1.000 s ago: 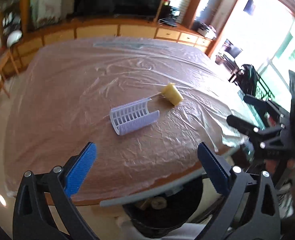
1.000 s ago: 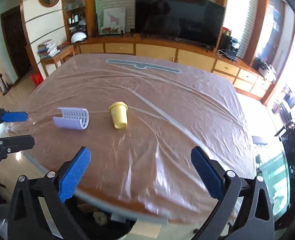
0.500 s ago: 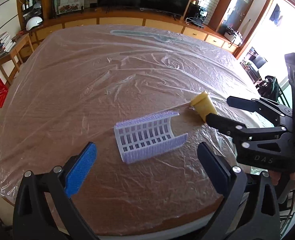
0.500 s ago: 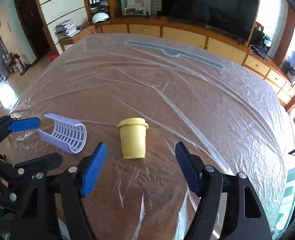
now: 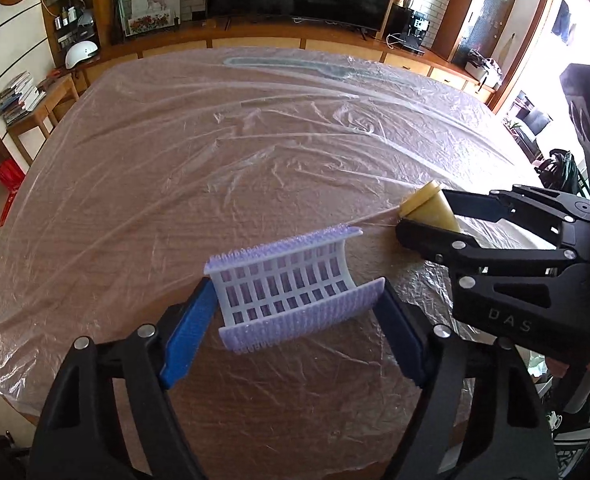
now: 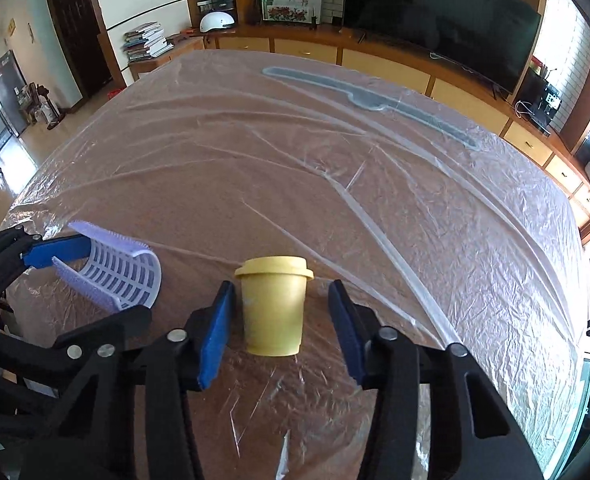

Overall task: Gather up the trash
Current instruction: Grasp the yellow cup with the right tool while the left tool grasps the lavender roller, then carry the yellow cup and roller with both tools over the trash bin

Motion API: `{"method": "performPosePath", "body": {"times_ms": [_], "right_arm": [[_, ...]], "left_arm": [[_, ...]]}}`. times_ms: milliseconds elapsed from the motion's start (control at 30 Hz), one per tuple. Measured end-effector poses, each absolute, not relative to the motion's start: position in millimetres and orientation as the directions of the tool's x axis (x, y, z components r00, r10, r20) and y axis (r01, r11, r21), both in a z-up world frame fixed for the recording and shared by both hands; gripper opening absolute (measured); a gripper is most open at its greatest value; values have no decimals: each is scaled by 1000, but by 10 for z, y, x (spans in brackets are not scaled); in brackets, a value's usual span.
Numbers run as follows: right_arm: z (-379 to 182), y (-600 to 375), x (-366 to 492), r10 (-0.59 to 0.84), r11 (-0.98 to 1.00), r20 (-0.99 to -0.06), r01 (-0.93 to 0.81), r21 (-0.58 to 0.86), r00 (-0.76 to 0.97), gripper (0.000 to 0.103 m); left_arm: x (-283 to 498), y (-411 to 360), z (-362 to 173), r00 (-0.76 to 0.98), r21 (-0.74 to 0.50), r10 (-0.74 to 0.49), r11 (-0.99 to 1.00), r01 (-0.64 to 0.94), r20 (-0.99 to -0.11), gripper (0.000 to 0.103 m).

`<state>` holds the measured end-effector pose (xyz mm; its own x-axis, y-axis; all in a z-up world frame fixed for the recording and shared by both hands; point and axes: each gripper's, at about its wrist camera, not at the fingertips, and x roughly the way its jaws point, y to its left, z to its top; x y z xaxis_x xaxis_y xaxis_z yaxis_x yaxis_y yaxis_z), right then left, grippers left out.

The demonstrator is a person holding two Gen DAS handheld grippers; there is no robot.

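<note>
A curved lilac plastic grid piece (image 5: 291,284) lies on the plastic-covered table (image 5: 215,152). My left gripper (image 5: 295,304) is open with its blue pads on either side of it, close to its ends. A yellow lidded cup (image 6: 273,306) lies on its side between the open fingers of my right gripper (image 6: 281,312), not clamped. The cup (image 5: 429,208) and the right gripper (image 5: 427,216) also show in the left wrist view. The grid piece (image 6: 115,276) and the left gripper (image 6: 71,258) show at the left of the right wrist view.
A long grey-blue strip (image 6: 371,100) lies under the plastic at the table's far side. Wooden cabinets and a large TV (image 6: 439,20) stand behind the table. A small side table with books (image 5: 19,100) is at the far left.
Both grippers have moved forward over the table. The left now straddles the lilac grid piece and the right straddles the yellow cup. Both have narrowed somewhat.
</note>
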<state>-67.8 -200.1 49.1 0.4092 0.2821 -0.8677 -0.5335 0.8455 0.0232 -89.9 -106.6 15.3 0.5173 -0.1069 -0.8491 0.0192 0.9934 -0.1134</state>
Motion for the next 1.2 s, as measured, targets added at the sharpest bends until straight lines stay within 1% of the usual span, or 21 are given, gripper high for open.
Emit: {"method": "performPosePath", "body": {"times_ms": [33,100,233,400,500,1200], "right_arm": [[488,-2005,-683,287,846,-865,-532,28,411,41],[496,-2023,-685,302,850,-860,-525,47,412,33],[502,-2093,-620,341,858,-854,-501,112,394,33],[535,-2198,-615,396,864,-842,-460,206,366,33],[557,-2248,-627,407,868,-837,-439,231,366,33],[840,-2533,-983,450,879,-791,-361,310,416,33]], "left_arm": [[-895,-1064,148,519,-116,-109,993,19,-848,80],[-903,-1050,157,525,-120,-113,993,21,-843,80],[-887,-1058,193,536,-114,-114,993,34,-836,79],[-864,-1010,241,541,-136,-136,990,41,-830,79],[-856,-993,266,543,-135,-141,990,52,-828,79],[-1010,-940,509,554,-129,-212,974,186,-805,79]]}}
